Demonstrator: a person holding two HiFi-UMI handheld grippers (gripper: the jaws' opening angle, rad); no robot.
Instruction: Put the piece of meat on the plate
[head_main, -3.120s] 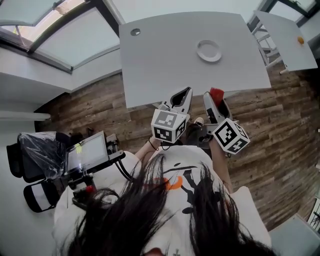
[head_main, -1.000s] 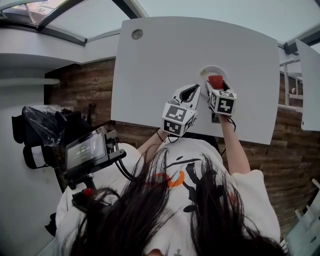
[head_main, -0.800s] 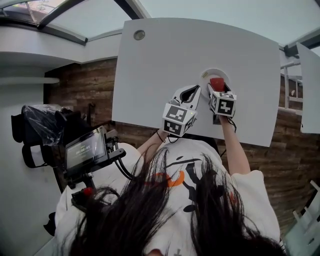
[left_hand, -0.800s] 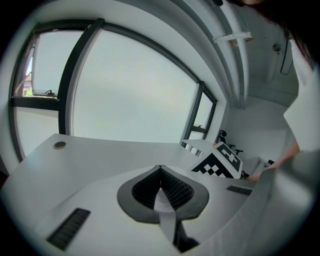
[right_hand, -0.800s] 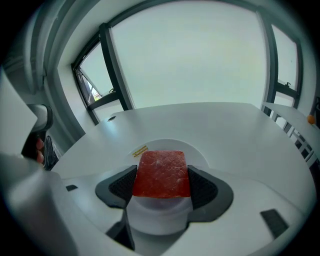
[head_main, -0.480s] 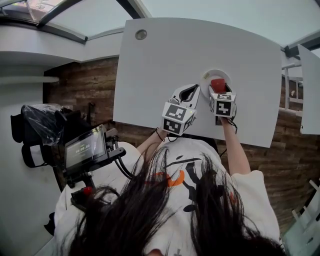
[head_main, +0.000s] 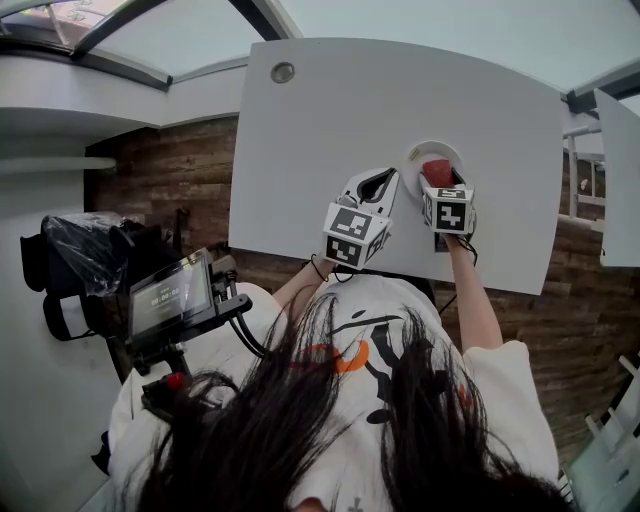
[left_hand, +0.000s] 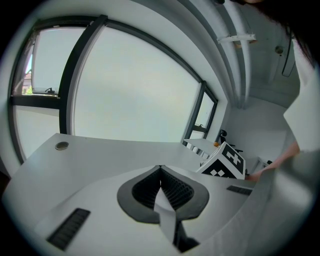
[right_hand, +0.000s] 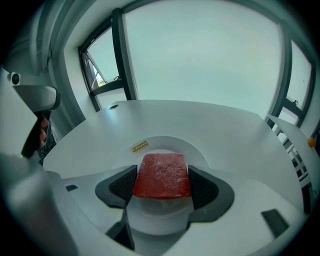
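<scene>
Over plate (right_hand: 161, 144), meat (right_hand: 162, 172) in right tool (right_hand: 162, 181)

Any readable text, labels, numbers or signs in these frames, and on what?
Nothing reads clearly.
Yellow sticker on the plate rim: print too small to read.
Monitor screen: characters too blurred to read.
Marker cubes: black-and-white square codes, no words.

Even, bright daylight is admitted through the large glazed windows (left_hand: 125, 95). Shadows are kept soft. Edges are bent and darkened by fisheye distortion.
</scene>
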